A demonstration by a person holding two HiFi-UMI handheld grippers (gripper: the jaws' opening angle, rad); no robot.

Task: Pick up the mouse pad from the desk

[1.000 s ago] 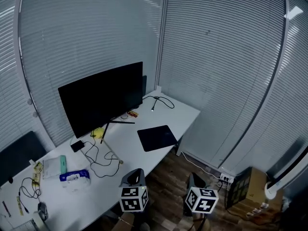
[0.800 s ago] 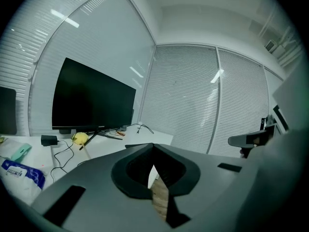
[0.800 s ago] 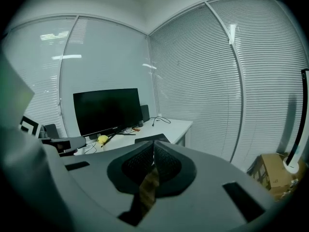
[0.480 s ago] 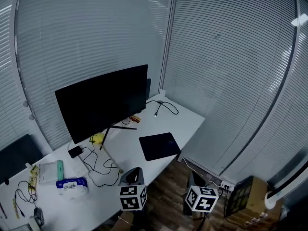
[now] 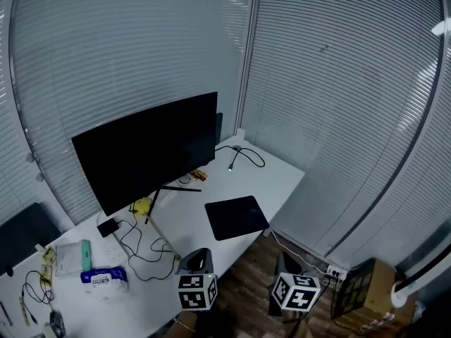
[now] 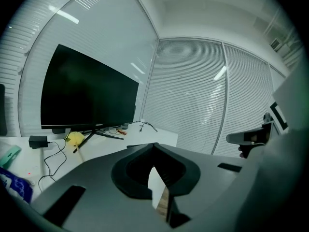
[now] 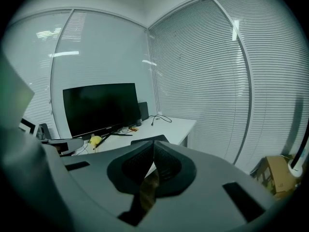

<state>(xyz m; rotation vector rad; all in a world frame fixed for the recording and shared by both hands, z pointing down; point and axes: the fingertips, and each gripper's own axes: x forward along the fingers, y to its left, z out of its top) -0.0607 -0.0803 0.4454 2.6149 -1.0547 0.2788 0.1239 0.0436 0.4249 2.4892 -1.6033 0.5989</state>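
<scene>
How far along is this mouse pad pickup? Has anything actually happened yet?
Done: nothing yet. The mouse pad lies flat on the desk, in front of the monitor, untouched.
In hand: nothing. The left gripper and right gripper are both closed and empty, pointed toward the desk but short of the pad.
Left: reach the pad, open a gripper, grip an edge and lift it off.

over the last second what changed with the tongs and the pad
The left tongs and right tongs came a little nearer the desk; in the head view the pad now sits closer to them. Nothing was taken hold of or let go. Both tongs stayed shut and empty; the pad and monitor lie where they were.
</scene>
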